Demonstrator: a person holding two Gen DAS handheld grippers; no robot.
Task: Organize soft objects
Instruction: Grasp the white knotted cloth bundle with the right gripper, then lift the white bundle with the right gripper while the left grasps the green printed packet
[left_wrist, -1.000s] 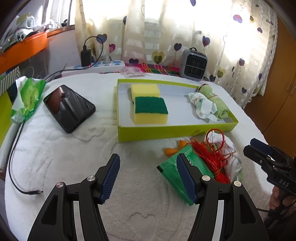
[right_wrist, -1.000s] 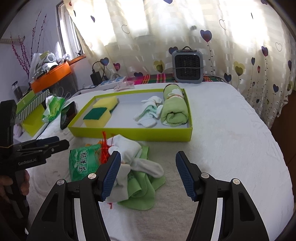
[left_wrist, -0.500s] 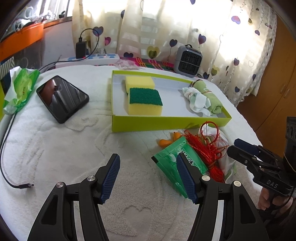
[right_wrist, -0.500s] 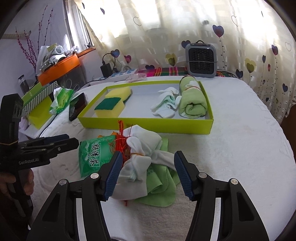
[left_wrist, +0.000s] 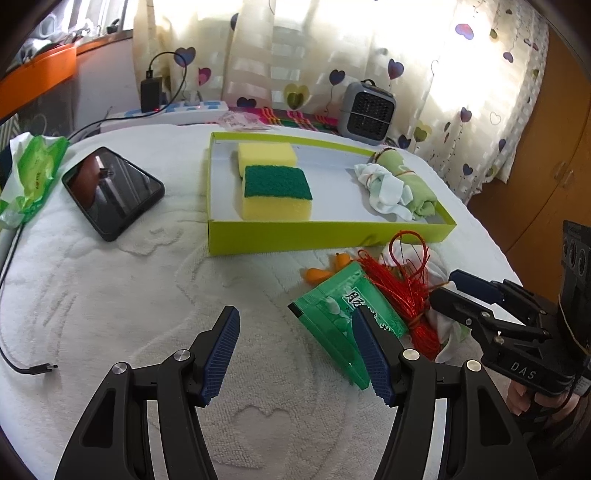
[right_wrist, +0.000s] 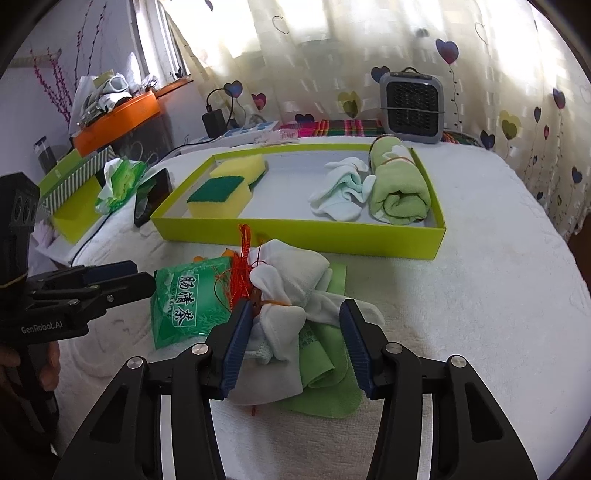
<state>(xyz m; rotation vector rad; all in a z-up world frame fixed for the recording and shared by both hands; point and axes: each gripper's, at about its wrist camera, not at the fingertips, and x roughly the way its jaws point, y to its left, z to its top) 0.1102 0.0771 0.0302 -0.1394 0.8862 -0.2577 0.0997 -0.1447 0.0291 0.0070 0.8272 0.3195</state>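
Right hand-held gripper (right_wrist: 295, 343) has just been closing around the white sock bundle (right_wrist: 284, 291), left pad touching, right pad not quite there. Left hand-held gripper (left_wrist: 295, 354) sits apart, empty, green tea packet (left_wrist: 343, 314) by its right finger.

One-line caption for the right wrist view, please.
Right hand-held gripper closing around white cloth bundle before the green tray.
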